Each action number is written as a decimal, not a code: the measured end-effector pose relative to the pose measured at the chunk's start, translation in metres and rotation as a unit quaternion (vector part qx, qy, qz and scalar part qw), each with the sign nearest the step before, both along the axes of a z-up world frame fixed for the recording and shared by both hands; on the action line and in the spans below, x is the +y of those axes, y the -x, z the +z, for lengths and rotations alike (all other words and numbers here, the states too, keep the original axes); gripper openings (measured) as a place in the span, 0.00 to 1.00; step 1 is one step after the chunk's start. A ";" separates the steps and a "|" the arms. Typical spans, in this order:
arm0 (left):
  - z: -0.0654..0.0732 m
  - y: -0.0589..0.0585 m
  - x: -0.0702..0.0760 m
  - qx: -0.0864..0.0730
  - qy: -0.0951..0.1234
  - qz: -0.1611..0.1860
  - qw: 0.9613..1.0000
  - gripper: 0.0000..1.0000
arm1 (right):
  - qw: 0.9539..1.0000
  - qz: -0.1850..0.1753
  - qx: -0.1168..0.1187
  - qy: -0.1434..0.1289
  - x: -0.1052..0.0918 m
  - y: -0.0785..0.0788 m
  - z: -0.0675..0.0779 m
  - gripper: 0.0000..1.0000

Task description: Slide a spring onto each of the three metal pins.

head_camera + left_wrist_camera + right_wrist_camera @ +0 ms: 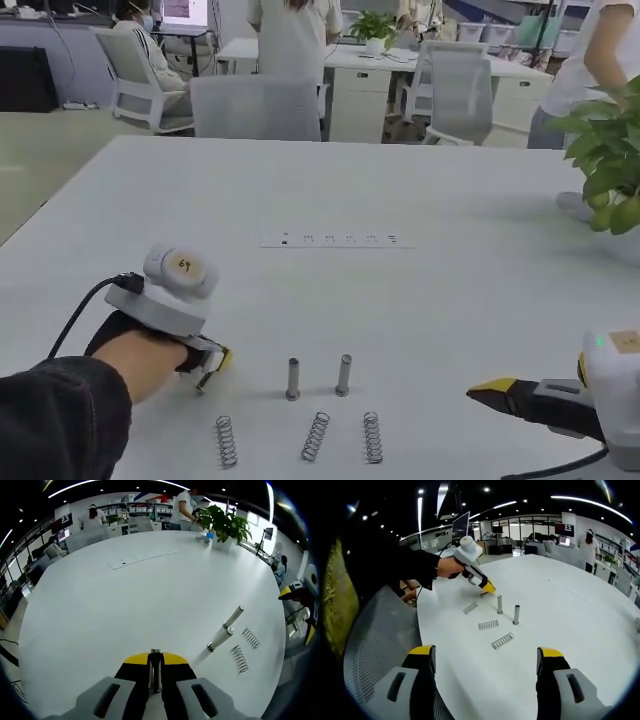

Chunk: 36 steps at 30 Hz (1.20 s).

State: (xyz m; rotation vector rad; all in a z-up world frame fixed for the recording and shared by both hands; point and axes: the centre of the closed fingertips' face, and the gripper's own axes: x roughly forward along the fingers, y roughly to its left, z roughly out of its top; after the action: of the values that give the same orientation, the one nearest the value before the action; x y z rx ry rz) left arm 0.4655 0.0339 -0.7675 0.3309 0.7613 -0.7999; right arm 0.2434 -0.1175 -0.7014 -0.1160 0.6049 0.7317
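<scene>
— Okay, tongs first, quick
— left gripper clenched on the third pin, tips down near the table, left of the other task things. right gripper released, jaws wide, nothing in them, off to the right of the springs
— Task things?
— left standing pin and right standing pin upright, side by side, apart, both bare. Just in front of them, flat on the table: left spring, middle spring, right spring. None on a pin yet
— Risks?
— My guess: the pins stand free, no base I can see, so a spring pushed on off-axis or a jaw brushing past could tip one, and it may knock its neighbour. Springs are thin and round, likely to roll or squirt out of a hard pinch, or get squashed. Can't tell how the held pin sits in the jaws, so it could go down tilted and fall when let go
— Surface, room?
— white table, looks smooth, so things may slide. A socket strip inset mid-table, a potted plant at the right edge. Open office behind: grey chair, desks, people standing and seated
</scene>
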 end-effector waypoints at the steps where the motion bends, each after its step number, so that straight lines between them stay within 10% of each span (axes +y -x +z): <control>1: 0.001 0.000 0.000 -0.001 0.001 0.000 1.000 0.00 | 1.000 0.000 0.000 0.000 0.000 0.000 0.000 0.82; 36: 0.016 0.011 0.003 -0.007 0.040 0.000 0.999 0.00 | 1.000 0.009 -0.002 0.008 0.007 0.002 0.004 0.82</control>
State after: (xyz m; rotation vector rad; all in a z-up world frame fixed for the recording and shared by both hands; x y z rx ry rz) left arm 0.4541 0.0370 -0.7516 0.2650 0.7153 -0.8253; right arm 0.2418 -0.1100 -0.6971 -0.1385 0.6073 0.7448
